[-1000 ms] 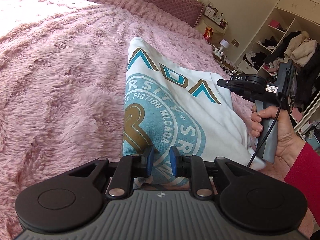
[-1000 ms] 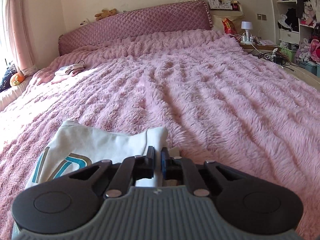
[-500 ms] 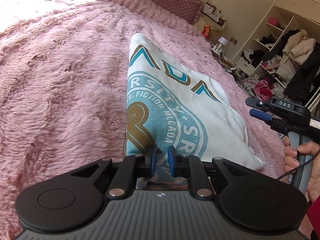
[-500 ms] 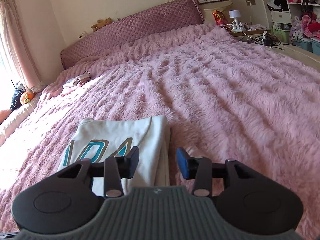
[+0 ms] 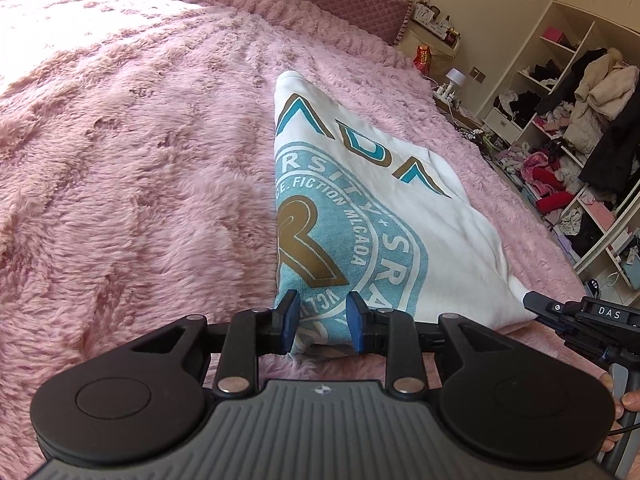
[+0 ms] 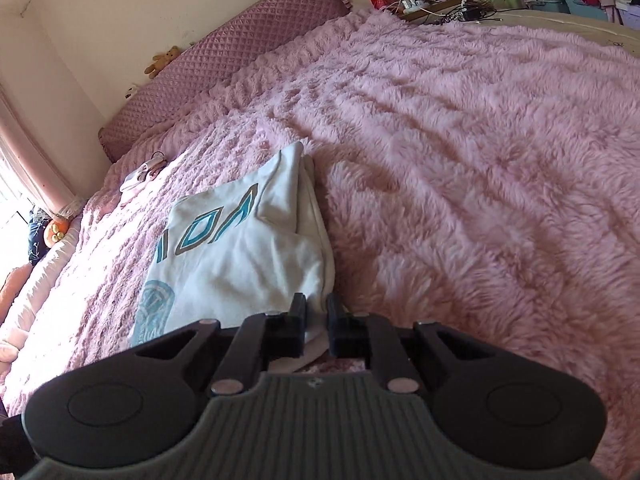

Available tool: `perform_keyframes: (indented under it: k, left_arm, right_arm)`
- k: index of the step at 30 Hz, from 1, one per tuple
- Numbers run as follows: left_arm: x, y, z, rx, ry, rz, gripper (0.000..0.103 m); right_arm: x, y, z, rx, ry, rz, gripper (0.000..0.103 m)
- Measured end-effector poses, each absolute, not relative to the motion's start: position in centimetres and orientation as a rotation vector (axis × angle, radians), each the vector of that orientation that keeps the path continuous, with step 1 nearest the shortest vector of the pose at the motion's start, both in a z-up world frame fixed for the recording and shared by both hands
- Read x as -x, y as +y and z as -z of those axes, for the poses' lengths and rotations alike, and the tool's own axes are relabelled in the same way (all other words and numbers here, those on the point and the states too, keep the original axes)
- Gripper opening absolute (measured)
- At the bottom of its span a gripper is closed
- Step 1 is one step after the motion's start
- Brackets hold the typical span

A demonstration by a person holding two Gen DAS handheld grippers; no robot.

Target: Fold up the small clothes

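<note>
left claw: now parted, shirt hem released onto bed. right claw: re-narrowed at shirt corner, possibly pinching. next fold starting.

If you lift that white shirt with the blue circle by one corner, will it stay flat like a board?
Probably not. The shirt looks like soft folded cloth, sagging and creasing in the right wrist view, so it would likely droop and unfold. It seems light, and the fuzzy pink blanket would probably stop it sliding.
</note>
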State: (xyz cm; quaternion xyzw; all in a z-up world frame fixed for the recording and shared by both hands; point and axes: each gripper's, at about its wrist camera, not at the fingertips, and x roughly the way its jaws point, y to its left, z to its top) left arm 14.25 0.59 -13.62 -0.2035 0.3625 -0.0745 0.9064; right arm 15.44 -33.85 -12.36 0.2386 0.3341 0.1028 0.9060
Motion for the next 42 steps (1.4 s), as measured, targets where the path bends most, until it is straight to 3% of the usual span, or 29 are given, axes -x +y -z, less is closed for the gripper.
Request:
perform_keyframes:
  k: [5, 11, 12, 13, 15, 20, 23, 31, 37, 42]
  left_arm:
    - [-14.4, 0.9, 14.0, 0.419, 0.755, 0.165, 0.033]
    - [-14.8, 1.0, 14.4, 0.411, 0.776, 0.179, 0.033]
    - [-14.8, 0.9, 14.3, 0.408, 0.778, 0.178, 0.033]
    - [-14.8, 0.9, 14.2, 0.402, 0.780, 0.176, 0.033]
    - [-14.9, 0.7, 13.7, 0.385, 0.778, 0.171, 0.033]
    - [-15.1, 0.0, 12.6, 0.351, 0.778, 0.170, 0.036]
    - [-15.3, -0.3, 11.8, 0.348, 0.766, 0.175, 0.037]
    - [-16.4, -1.1, 10.3, 0.340, 0.716, 0.199, 0.050]
    - [-17.4, -1.1, 13.0, 0.335, 0.757, 0.195, 0.050]
    - [-17.2, -0.7, 11.9, 0.356, 0.725, 0.215, 0.050]
  right_arm:
    - [-14.3, -33.6, 10.6, -0.459, 0.666, -0.206, 0.003]
    - [-14.8, -33.4, 14.3, -0.430, 0.748, -0.143, 0.004]
    - [-14.6, -33.5, 14.4, -0.433, 0.745, -0.138, 0.008]
    - [-14.5, -33.6, 14.3, -0.434, 0.739, -0.124, 0.020]
    - [-14.0, -34.1, 13.6, -0.456, 0.706, -0.112, 0.029]
    - [-13.4, -33.4, 10.6, -0.428, 0.553, -0.194, 0.029]
    - [-14.0, -32.0, 9.5, -0.401, 0.514, -0.300, 0.035]
    - [-14.6, -29.3, 11.3, -0.350, 0.594, -0.347, 0.035]
    - [-14.7, -30.5, 14.4, -0.359, 0.678, -0.292, 0.032]
    - [-15.2, -31.1, 12.9, -0.366, 0.630, -0.335, 0.035]
